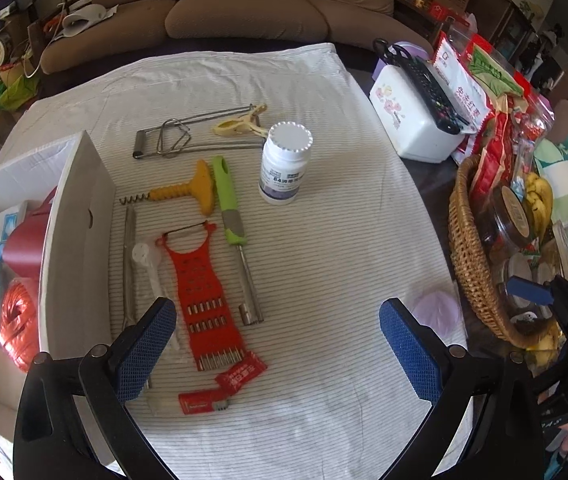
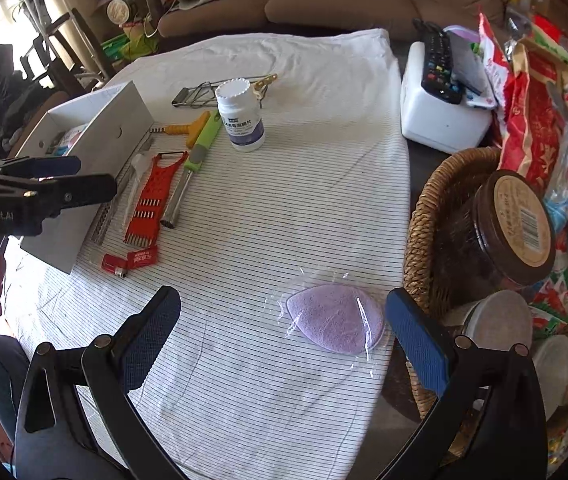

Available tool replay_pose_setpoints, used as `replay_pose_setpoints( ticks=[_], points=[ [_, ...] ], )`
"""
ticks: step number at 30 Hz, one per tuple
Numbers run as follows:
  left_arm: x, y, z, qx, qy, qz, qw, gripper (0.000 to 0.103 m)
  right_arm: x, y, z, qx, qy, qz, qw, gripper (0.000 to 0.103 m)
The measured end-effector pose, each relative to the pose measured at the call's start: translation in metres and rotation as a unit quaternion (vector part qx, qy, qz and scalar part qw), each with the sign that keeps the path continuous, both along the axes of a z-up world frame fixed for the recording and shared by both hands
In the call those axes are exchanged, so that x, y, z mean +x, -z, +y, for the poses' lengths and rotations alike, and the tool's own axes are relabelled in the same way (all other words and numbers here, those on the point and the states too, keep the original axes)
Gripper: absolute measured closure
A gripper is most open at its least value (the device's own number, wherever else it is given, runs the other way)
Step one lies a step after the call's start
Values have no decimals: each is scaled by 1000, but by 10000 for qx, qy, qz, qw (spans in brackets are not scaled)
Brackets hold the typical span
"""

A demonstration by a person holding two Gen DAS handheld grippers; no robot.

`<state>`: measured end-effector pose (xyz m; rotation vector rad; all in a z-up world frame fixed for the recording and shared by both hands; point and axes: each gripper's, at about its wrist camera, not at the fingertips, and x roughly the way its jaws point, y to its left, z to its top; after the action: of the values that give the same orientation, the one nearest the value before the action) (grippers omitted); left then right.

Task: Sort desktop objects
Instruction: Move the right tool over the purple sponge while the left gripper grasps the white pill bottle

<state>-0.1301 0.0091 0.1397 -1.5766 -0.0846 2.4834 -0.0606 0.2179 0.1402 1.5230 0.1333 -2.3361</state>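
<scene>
On the striped cloth lie a red grater, a green-handled corer, a yellow corkscrew, a wire tool, a yellow clothespin, two red packets and an upright white bottle. My left gripper hovers open over the grater's near end, holding nothing. A white box at the left holds red twine and packs. My right gripper is open and empty just before a purple sponge in clear wrap.
A wicker basket with a brown-lidded jar, bananas and snack bags crowds the right edge. Behind it a white tissue box carries a remote. A sofa stands beyond the table. A person's leg shows at the lower left.
</scene>
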Motion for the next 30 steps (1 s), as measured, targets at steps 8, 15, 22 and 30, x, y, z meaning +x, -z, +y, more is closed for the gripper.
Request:
replay_pose_setpoints(
  ticks=[8, 15, 22, 30],
  points=[
    [-56, 19, 21, -172, -82, 175, 9997, 0, -15, 23, -4, 141, -314, -147, 9993, 0],
    [-92, 33, 35, -222, -139, 252, 9993, 0, -18, 51, -13, 386, -667, -298, 9966, 0],
    [-113, 48, 55, -342, -61, 240, 9991, 0, -24, 70, -13, 377, -759, -407, 9956, 0],
    [-127, 61, 62, -333, -49, 180, 9993, 29, -30, 82, -14, 372, -860, -497, 9944, 0]
  ],
)
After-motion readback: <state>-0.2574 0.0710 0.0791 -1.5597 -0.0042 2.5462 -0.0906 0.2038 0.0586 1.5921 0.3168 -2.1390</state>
